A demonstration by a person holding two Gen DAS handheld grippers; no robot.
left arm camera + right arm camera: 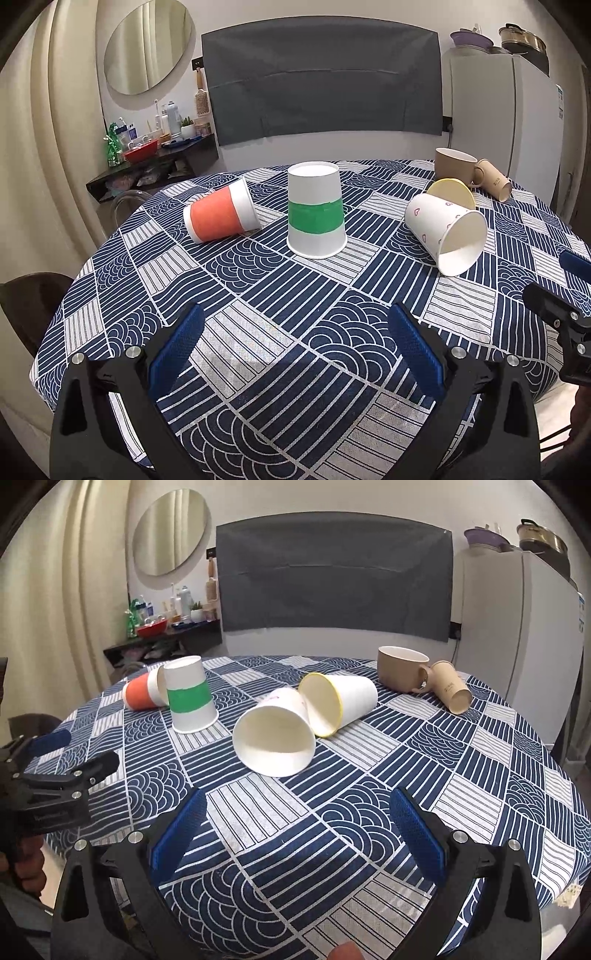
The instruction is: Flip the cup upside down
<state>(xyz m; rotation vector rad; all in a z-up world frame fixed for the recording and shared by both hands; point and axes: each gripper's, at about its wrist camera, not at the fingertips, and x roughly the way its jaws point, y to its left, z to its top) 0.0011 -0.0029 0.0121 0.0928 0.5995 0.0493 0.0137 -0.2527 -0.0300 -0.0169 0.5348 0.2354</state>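
Observation:
A white paper cup with a green band (316, 210) stands upside down, mouth on the tablecloth; it also shows in the right wrist view (189, 700). An orange-banded cup (221, 216) (142, 694) lies on its side to its left. A white cup with pink hearts (445, 232) (275, 734) lies on its side, mouth toward me. A yellow-rimmed cup (452, 192) (338, 701) lies on its side behind it. My left gripper (295, 347) is open and empty, short of the green cup. My right gripper (295, 830) is open and empty, short of the heart cup.
A brown mug (456, 166) (400, 668) stands upright at the far right with a tan paper cup (495, 181) (450, 691) lying beside it. The round table has a blue patterned cloth (258, 280) (443, 760). A white fridge (517, 627) stands right; a cluttered shelf (147, 147) stands left.

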